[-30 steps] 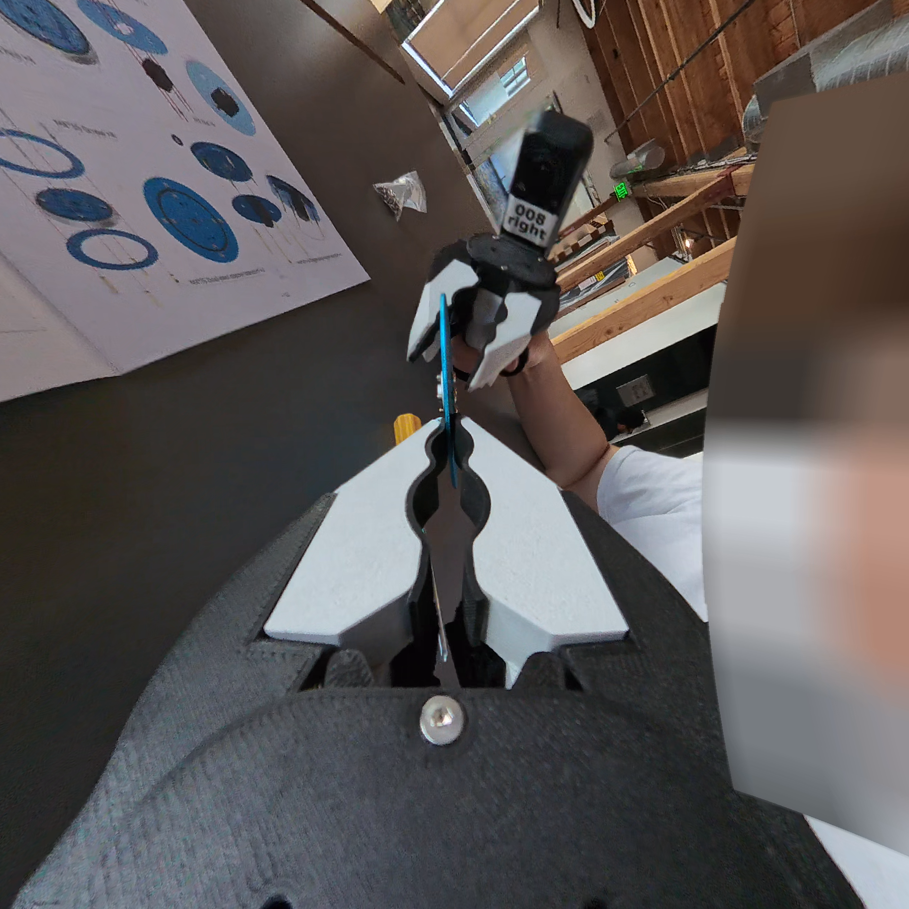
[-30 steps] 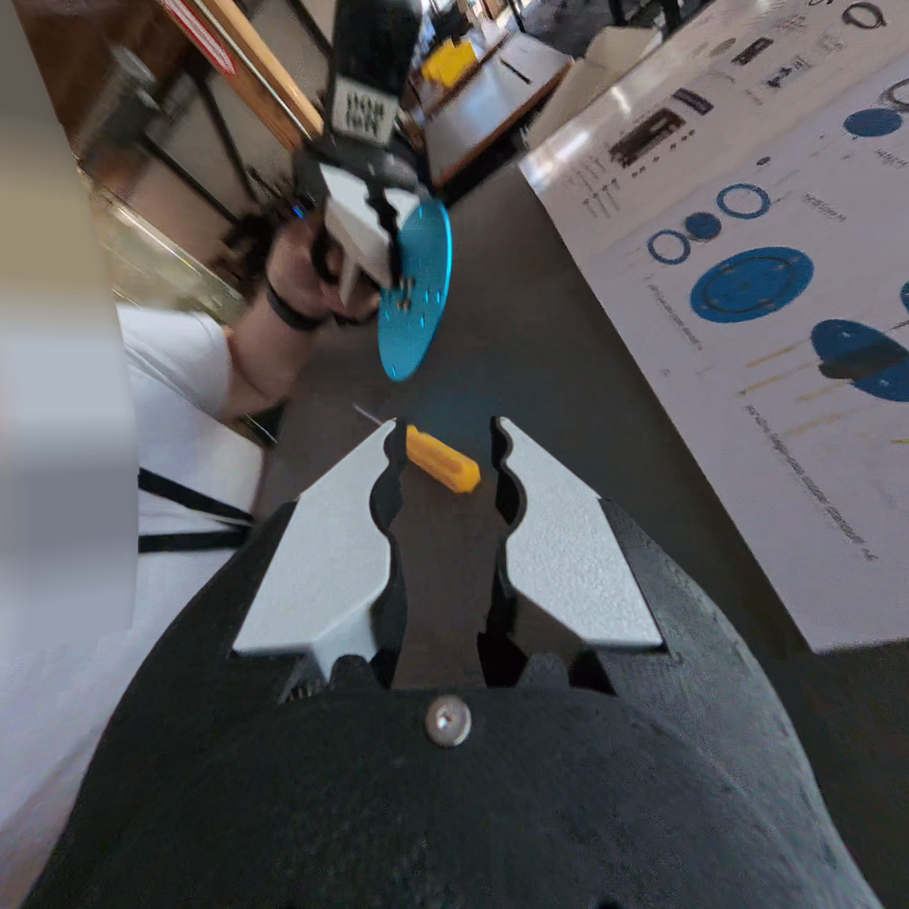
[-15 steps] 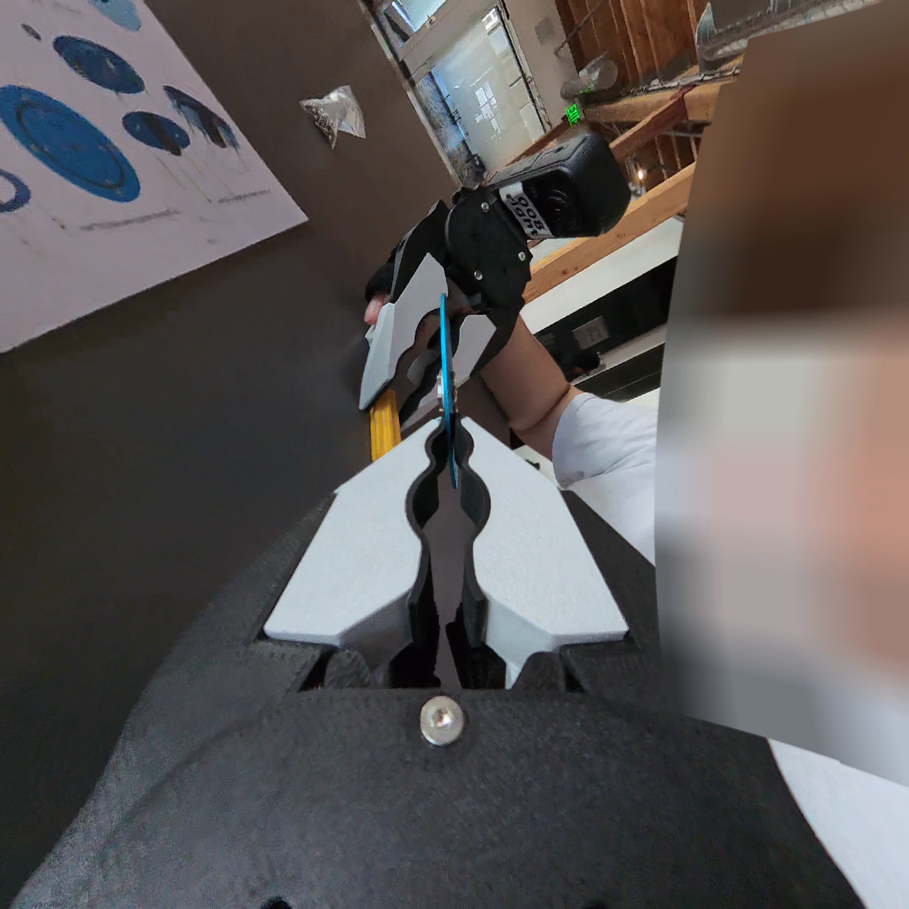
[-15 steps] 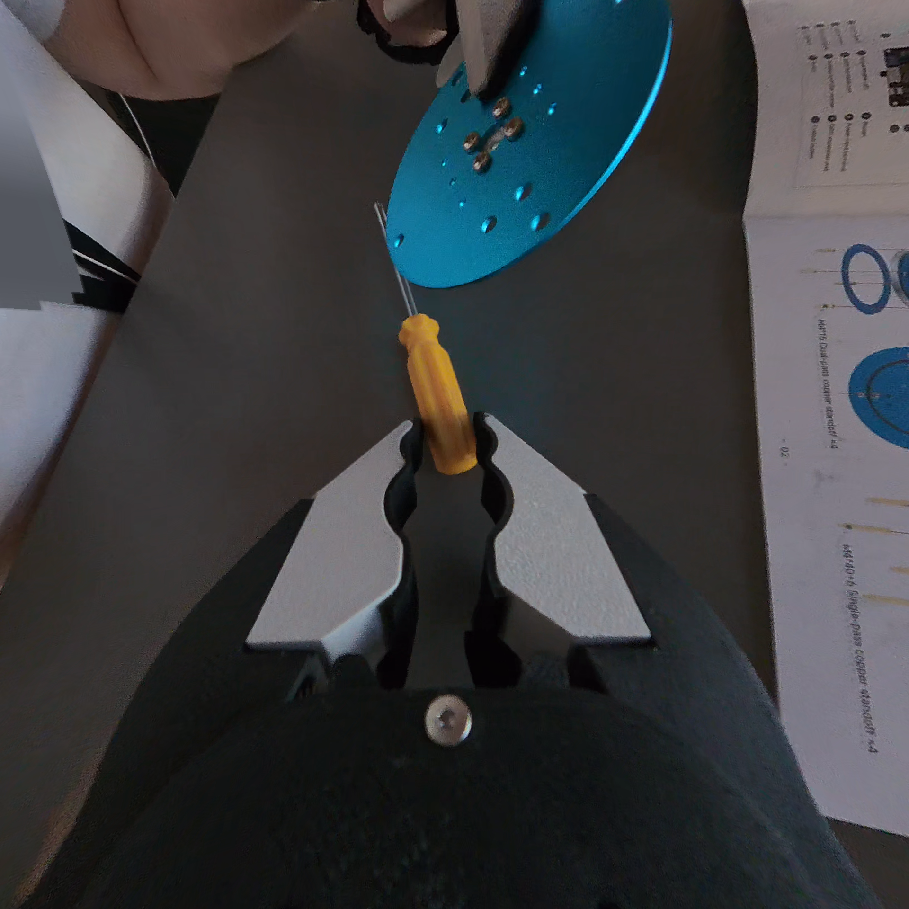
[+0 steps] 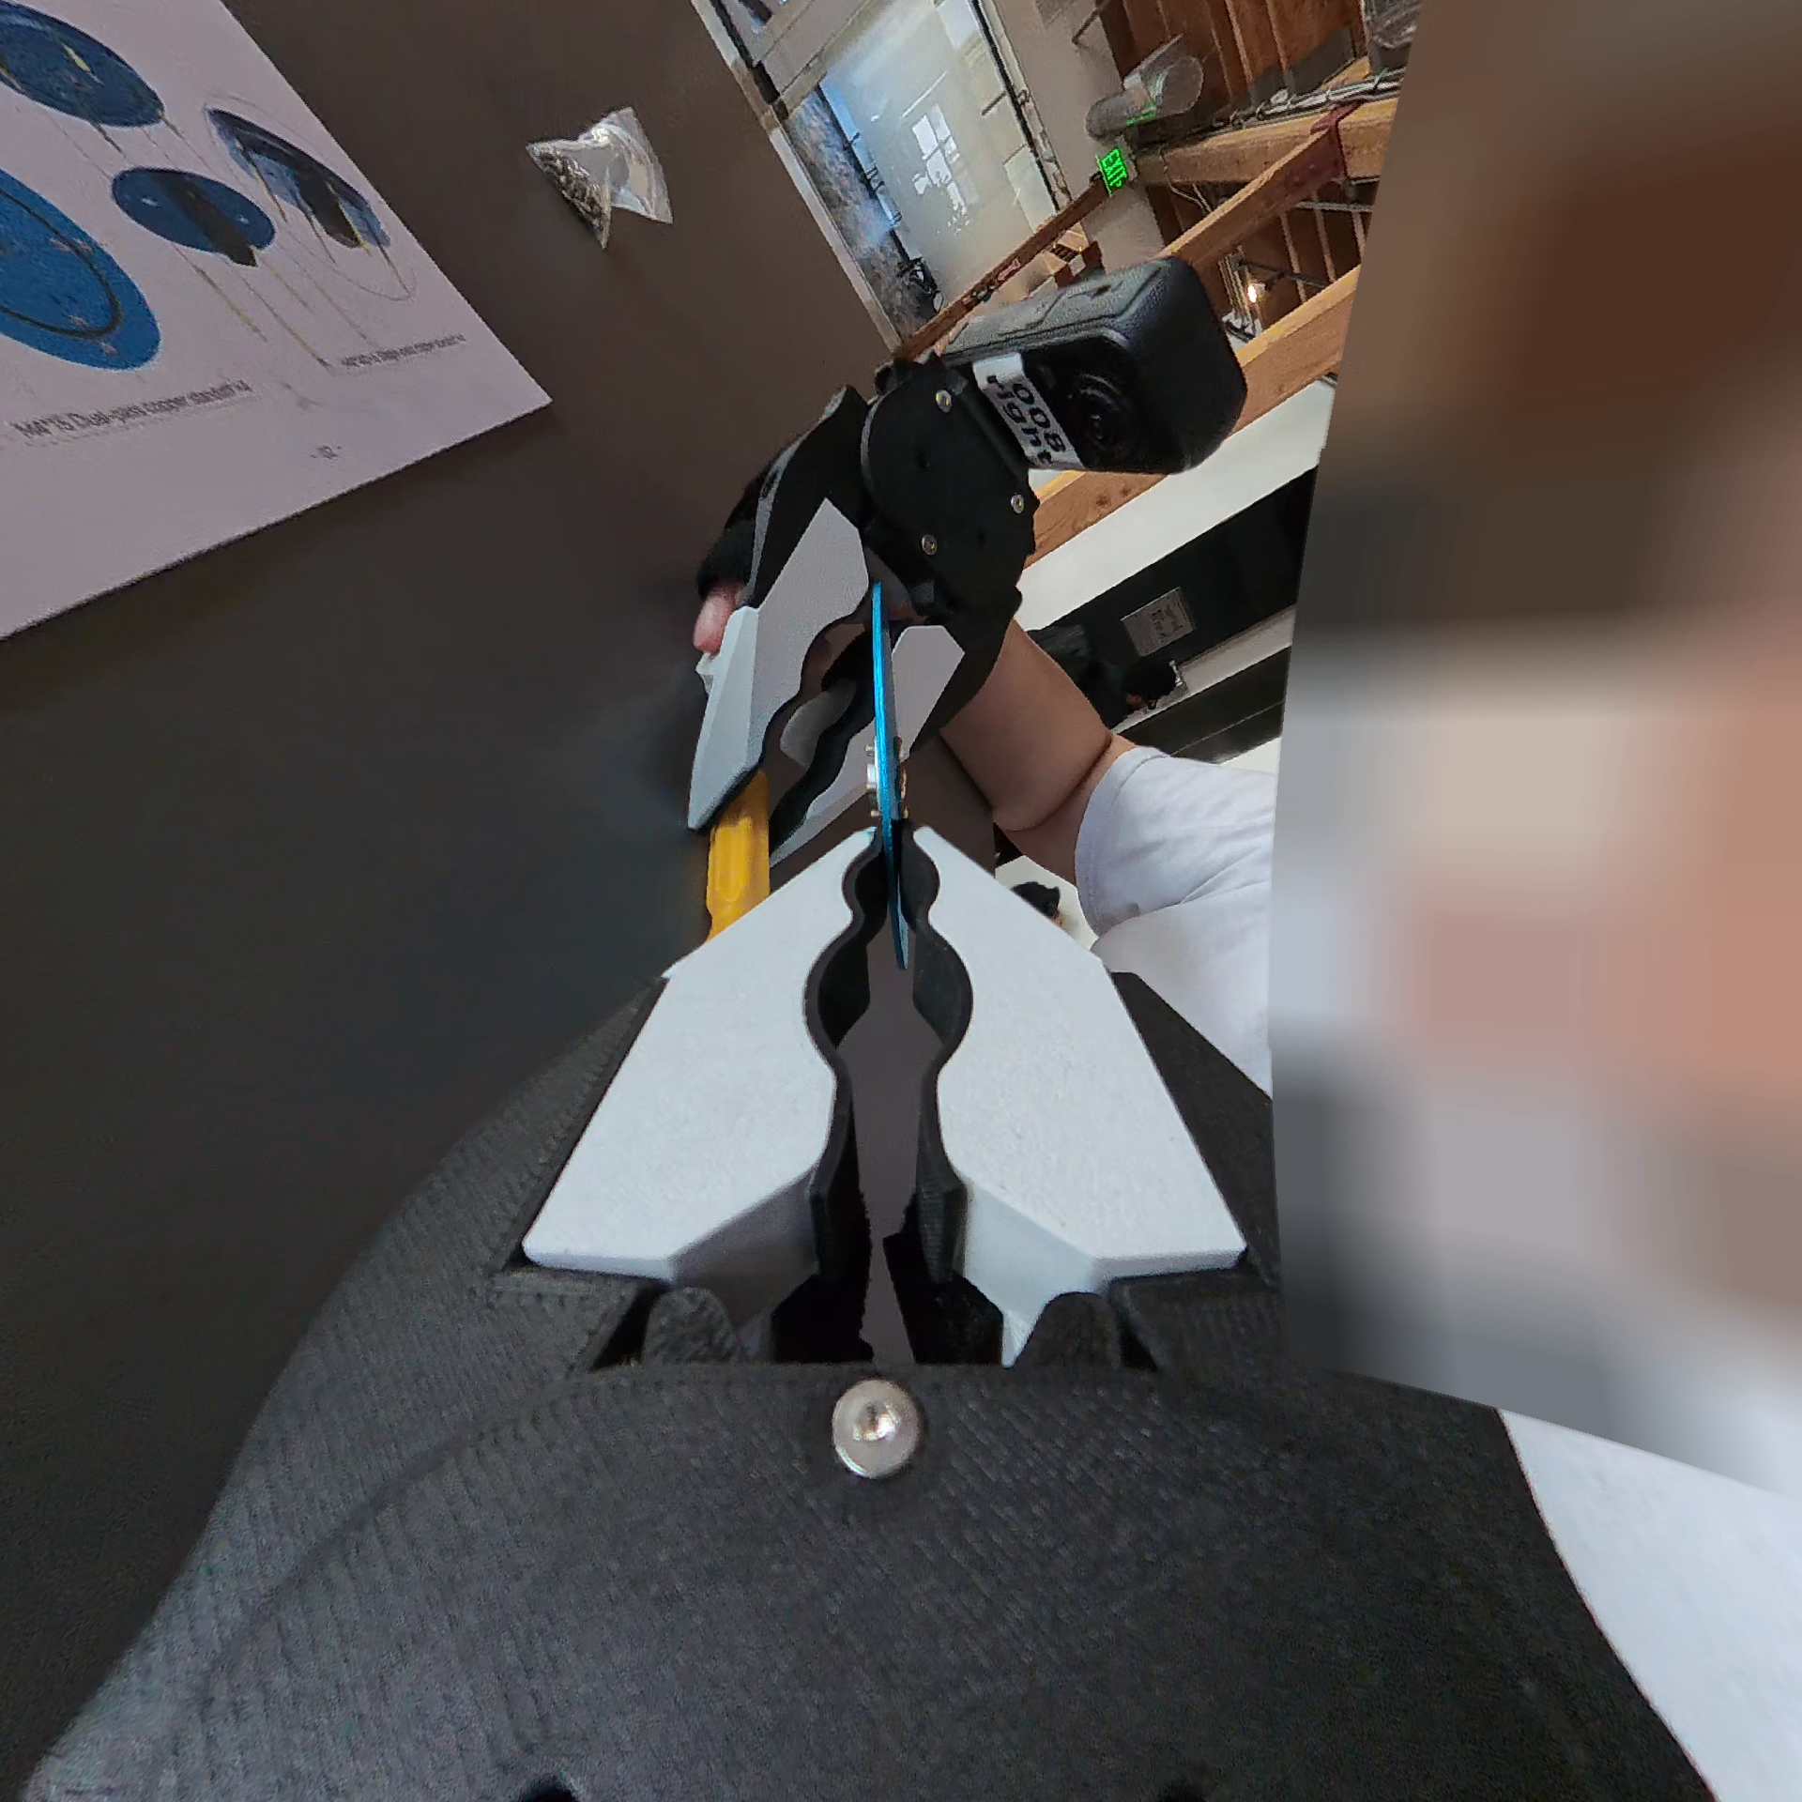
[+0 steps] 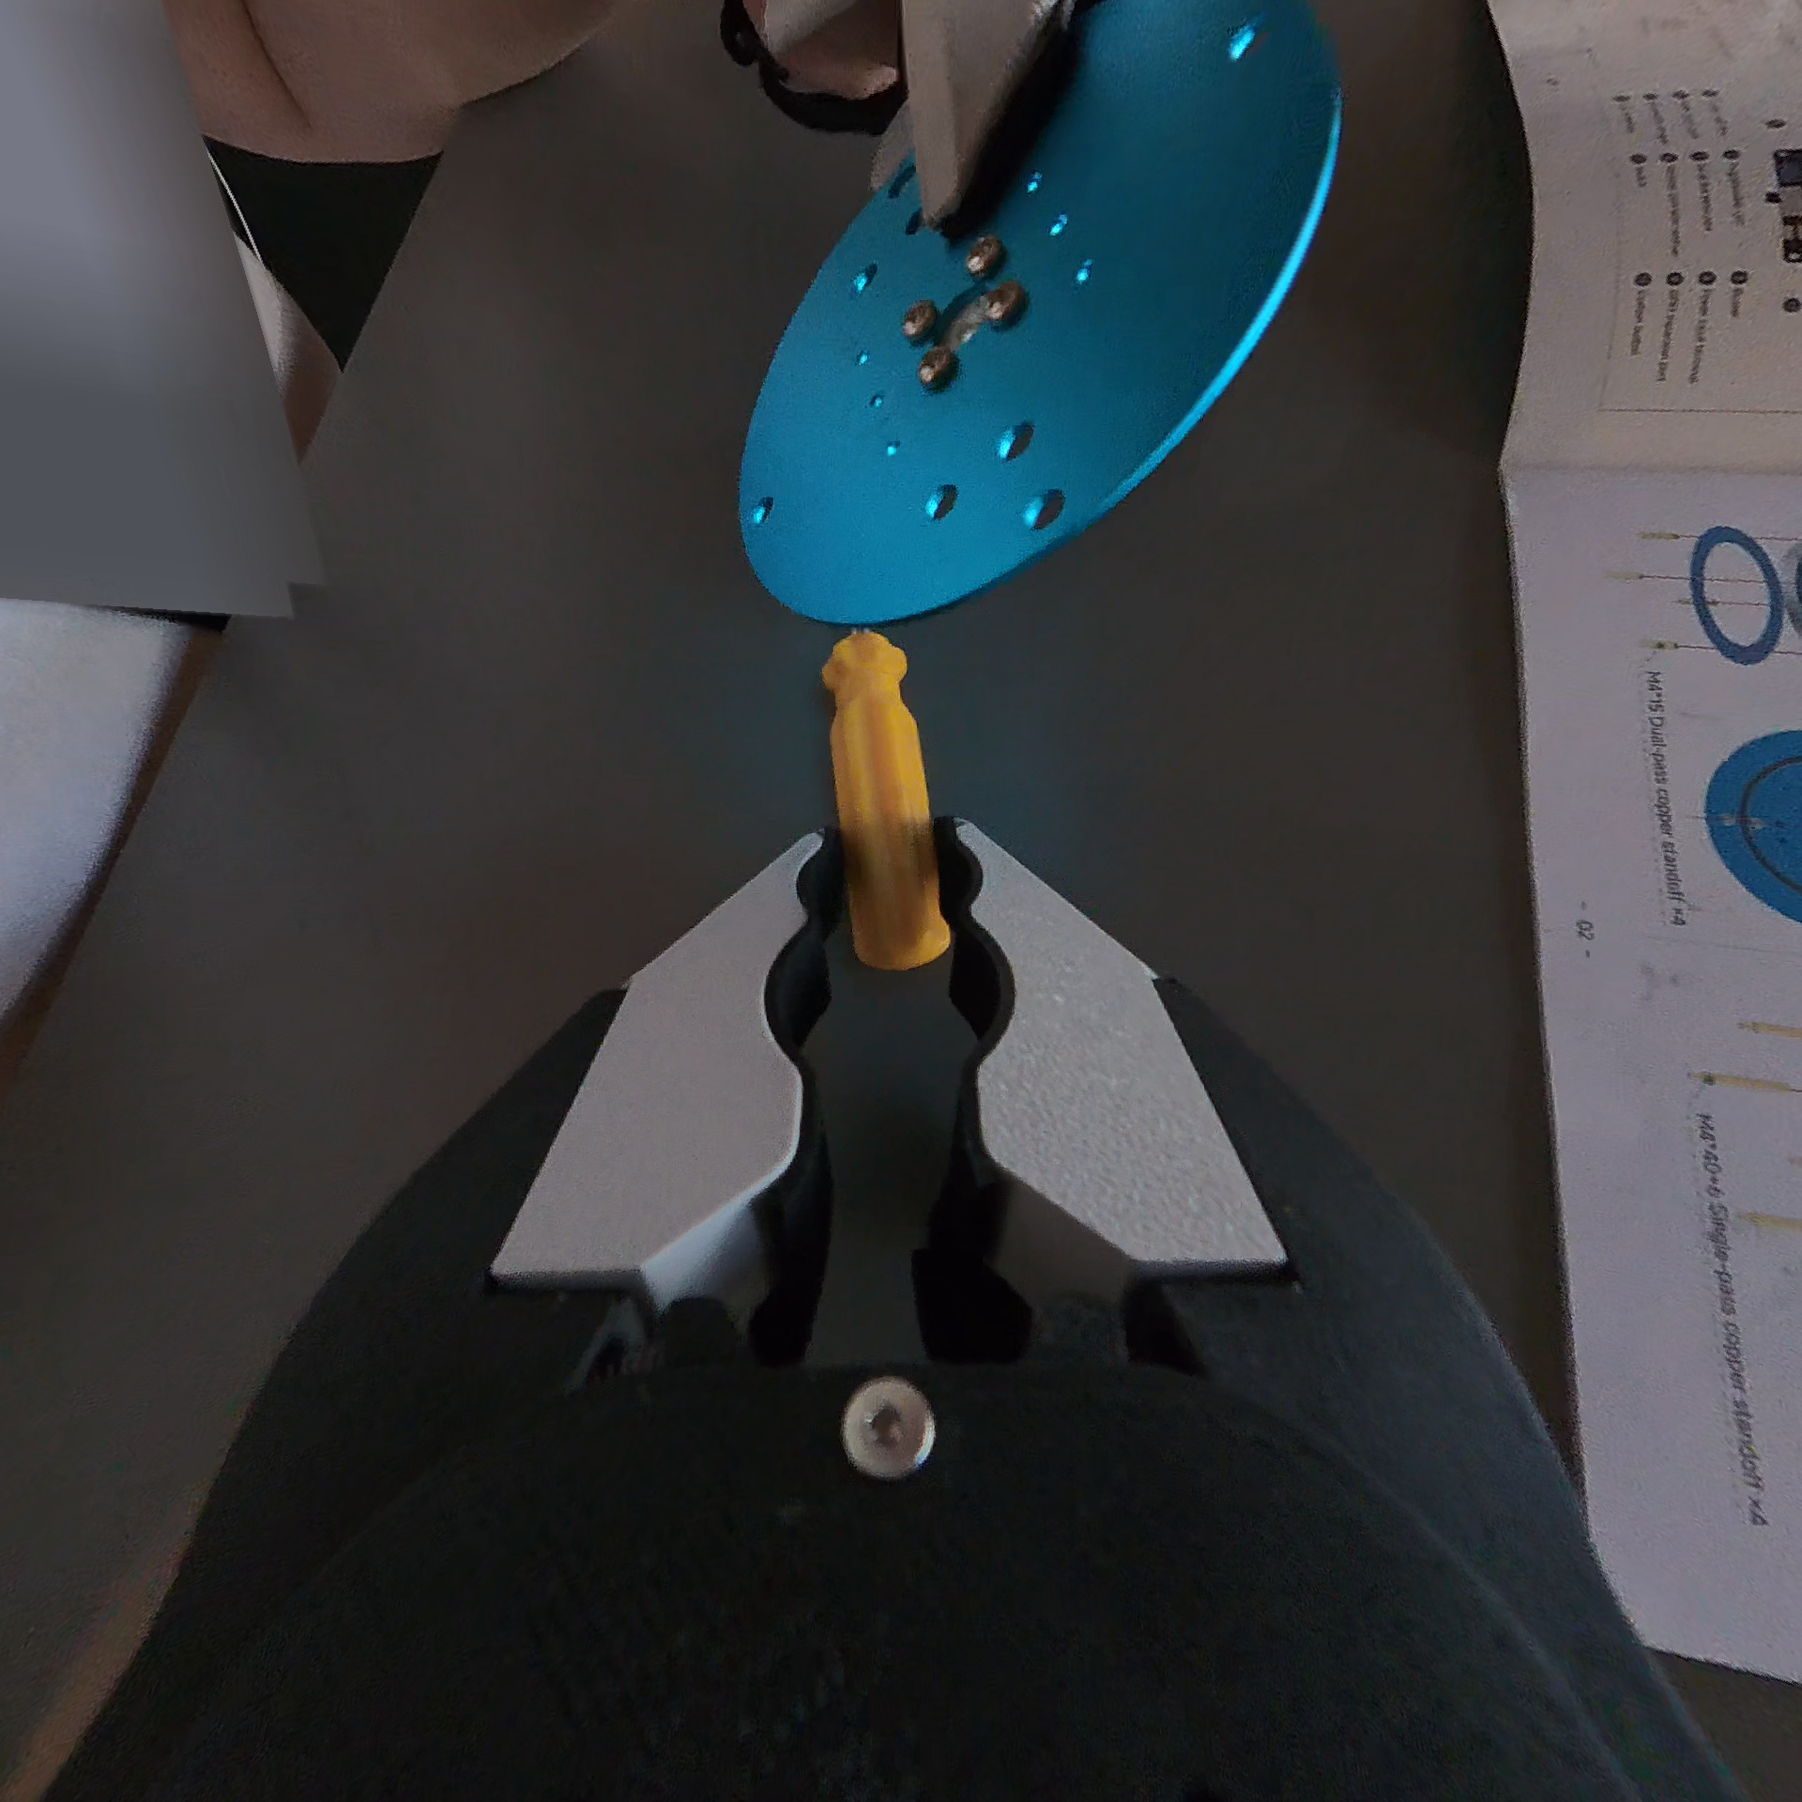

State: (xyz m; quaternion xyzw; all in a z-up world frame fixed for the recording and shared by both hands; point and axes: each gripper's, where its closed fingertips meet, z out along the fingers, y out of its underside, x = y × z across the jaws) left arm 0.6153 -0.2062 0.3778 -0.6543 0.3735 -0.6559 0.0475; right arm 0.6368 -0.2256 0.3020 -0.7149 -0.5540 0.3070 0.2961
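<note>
My left gripper (image 5: 889, 841) is shut on the rim of a blue round metal plate (image 5: 882, 702), seen edge-on and held above the dark table. In the right wrist view the plate (image 6: 1053, 390) shows its face, with several holes and several brass screws near the middle; a left finger (image 6: 960, 107) clamps its top. My right gripper (image 6: 889, 841) is shut on the handle of a yellow screwdriver (image 6: 868, 741) just below the plate. The shaft is hidden behind the plate. The right gripper (image 5: 770, 780) also shows in the left wrist view, on the yellow handle (image 5: 736, 878).
A white printed sheet with blue part drawings (image 6: 1658, 878) lies on the dark table (image 6: 488, 780) to the right; it also shows in the left wrist view (image 5: 195, 341). A small clear bag of parts (image 5: 605, 176) lies farther off. A person's arm and white shirt (image 5: 1170, 858) are close by.
My right gripper came down from open in the air to the yellow screwdriver and closed around its handle. The left gripper kept holding the blue plate, now nearer the right gripper.
</note>
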